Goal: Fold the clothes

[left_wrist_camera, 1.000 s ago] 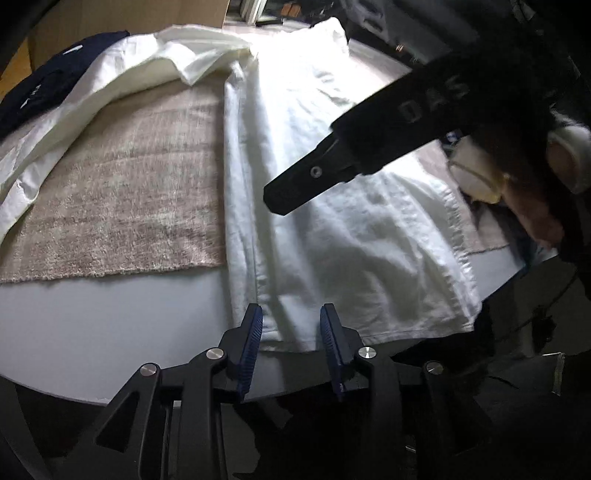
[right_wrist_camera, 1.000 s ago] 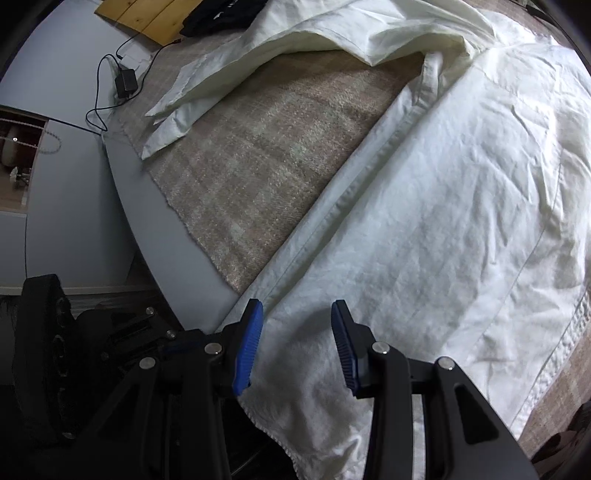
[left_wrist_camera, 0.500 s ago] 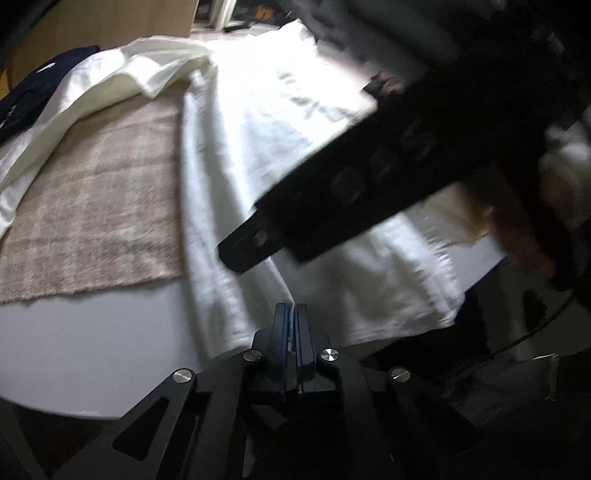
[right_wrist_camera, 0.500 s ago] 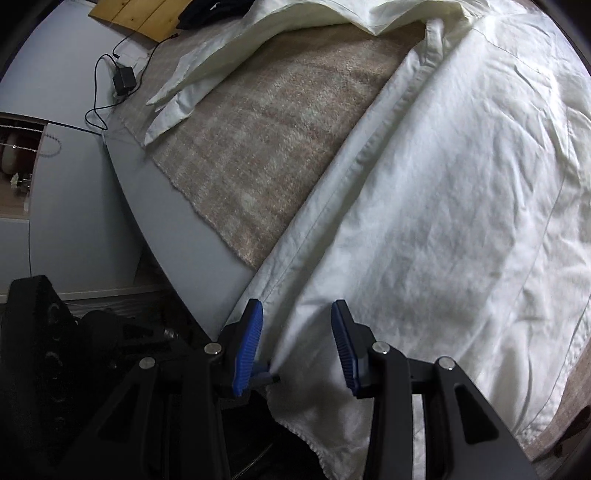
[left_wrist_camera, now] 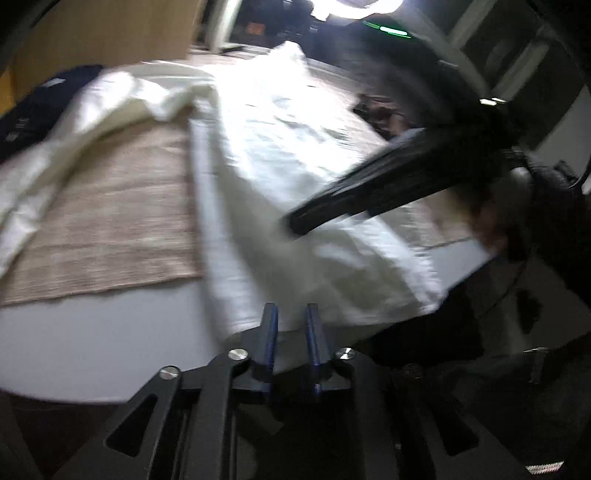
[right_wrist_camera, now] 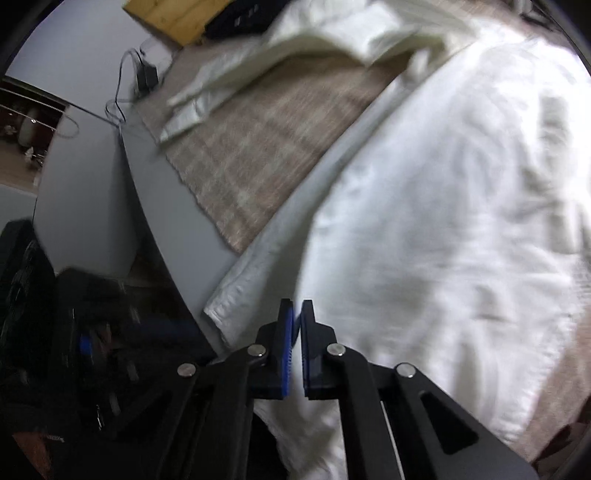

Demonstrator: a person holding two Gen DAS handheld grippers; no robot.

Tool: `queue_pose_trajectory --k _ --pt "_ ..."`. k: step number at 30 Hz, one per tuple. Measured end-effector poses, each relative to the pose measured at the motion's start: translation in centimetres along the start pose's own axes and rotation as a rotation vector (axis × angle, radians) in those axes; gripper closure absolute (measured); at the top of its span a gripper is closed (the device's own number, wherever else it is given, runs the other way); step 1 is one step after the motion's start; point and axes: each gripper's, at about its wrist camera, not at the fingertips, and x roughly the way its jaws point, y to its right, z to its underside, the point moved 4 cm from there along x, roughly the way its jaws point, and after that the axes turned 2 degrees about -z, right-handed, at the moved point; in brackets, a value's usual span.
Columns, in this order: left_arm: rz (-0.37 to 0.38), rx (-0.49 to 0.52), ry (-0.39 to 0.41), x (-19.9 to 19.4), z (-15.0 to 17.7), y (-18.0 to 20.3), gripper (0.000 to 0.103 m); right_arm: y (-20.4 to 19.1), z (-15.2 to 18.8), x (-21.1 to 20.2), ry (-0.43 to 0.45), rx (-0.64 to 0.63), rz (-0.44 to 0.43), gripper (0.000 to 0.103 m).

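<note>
Both grippers point steeply down at the near edge of the tabletop [left_wrist_camera: 92, 354], each seen from its own wrist camera. The left gripper [left_wrist_camera: 291, 325] has its blue-padded fingers [left_wrist_camera: 271, 332] a narrow gap apart and opening; white cloth shows in the gap, but blur hides whether the pads press on it. The right gripper [right_wrist_camera: 297, 325] has its fingers [right_wrist_camera: 286, 332] closed almost together on the hem of the white shirt [right_wrist_camera: 443, 221], the fabric bunching out below and to both sides of the tips. In the left wrist view the right gripper [left_wrist_camera: 295, 223] also crosses the frame from the right as a dark, blurred bar, its tip down on the shirt ahead of the left fingers, with the person's hand [left_wrist_camera: 491, 229] behind it. The tabletop is pale grey with a curved near edge, and a beige woven cloth [left_wrist_camera: 110, 221] is spread over it to the left of the left fingers. A cream garment [left_wrist_camera: 122, 99] lies rumpled along the far-left side of that cloth, and a dark navy garment [left_wrist_camera: 40, 107] sits beyond it by a wooden panel [left_wrist_camera: 110, 29]. In the right wrist view a black cable and adapter [right_wrist_camera: 146, 74] lie far up-left of the fingers. The white shirt [left_wrist_camera: 280, 147] stretches away from both pairs of fingers across the tabletop, its near hem lifted at the fingertips and its left edge running over the beige cloth.
</note>
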Motion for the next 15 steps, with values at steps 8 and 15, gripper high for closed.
queue_pose_trajectory --k 8,15 --pt "-0.066 -0.068 -0.082 3.3 0.5 -3.0 0.077 2.7 0.9 -5.8 0.113 0.085 -0.043 0.100" --pt "-0.039 -0.001 -0.095 4.1 -0.5 -0.7 0.103 3.7 1.2 -9.9 0.212 0.144 -0.067 0.100"
